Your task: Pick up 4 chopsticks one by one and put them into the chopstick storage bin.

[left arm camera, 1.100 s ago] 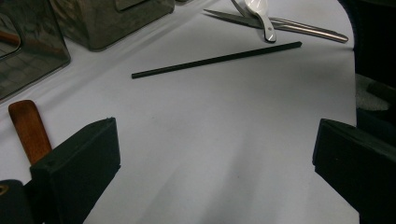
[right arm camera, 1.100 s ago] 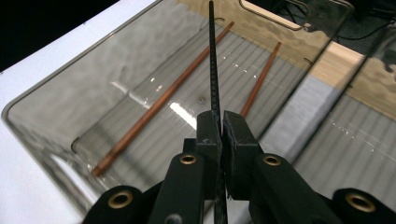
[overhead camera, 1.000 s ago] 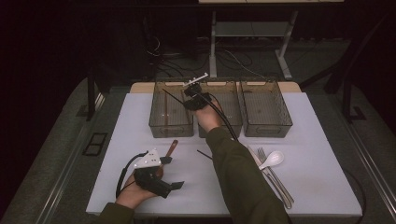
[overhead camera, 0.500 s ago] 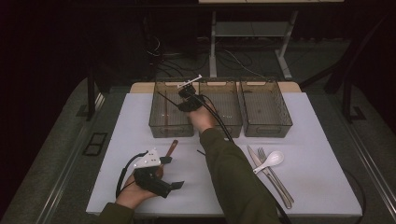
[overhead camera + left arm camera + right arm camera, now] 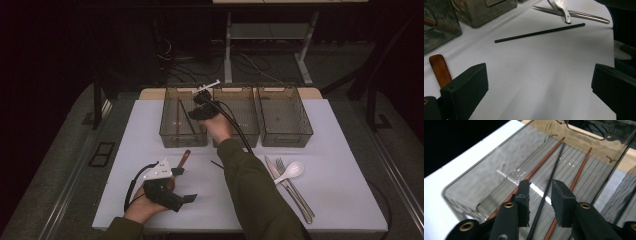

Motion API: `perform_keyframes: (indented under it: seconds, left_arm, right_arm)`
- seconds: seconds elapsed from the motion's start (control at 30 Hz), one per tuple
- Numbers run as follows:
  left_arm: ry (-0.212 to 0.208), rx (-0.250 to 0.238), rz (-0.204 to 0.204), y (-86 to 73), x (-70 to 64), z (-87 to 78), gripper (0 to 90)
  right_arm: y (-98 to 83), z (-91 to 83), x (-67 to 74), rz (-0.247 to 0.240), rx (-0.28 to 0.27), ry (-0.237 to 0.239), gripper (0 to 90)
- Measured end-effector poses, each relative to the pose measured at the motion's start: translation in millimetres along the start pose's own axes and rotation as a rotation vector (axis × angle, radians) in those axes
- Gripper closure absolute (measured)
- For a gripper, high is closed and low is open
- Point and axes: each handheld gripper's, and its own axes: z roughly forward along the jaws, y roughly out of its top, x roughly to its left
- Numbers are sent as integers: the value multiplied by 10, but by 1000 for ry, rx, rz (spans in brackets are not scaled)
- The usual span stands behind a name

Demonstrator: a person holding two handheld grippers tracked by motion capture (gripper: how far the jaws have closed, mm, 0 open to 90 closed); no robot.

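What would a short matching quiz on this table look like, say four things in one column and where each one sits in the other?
Things
1. black chopstick
2. second black chopstick
3. white spoon
4. wooden handle

Places
A. beside the left gripper, on the table
B. lying over the knife and fork
C. bare table, in front of the bins
D. in the left bin, between the right gripper jaws

Pairs: 1-D, 2-C, 3-B, 4-A
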Motion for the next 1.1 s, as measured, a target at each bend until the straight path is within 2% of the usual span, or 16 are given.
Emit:
perform_keyframes:
  seconds: [0.13, 0.3, 0.43, 0.73, 0.93, 1.1]
  left_arm:
    - [2, 4, -2, 2, -3, 4, 4]
    - [3, 6, 4, 3, -1, 9, 5]
    - [1, 2, -7, 1, -10, 14, 5]
    - [3, 1, -8, -5, -16, 18, 5]
    - [3, 9, -8, -9, -16, 17, 5]
    - [5, 11, -9, -11, -14, 17, 5]
  right_arm:
    - [-55, -127, -33, -2, -17, 52, 595]
    - [-153, -307, -63, -23, -56, 84, 514]
    - [-248, -463, -102, -28, -80, 111, 469]
    - [-476, -779, -164, -96, -90, 121, 388]
    - [-636, -934, -207, -119, -92, 130, 343]
    - [-779, -1046, -187, -137, -81, 140, 318]
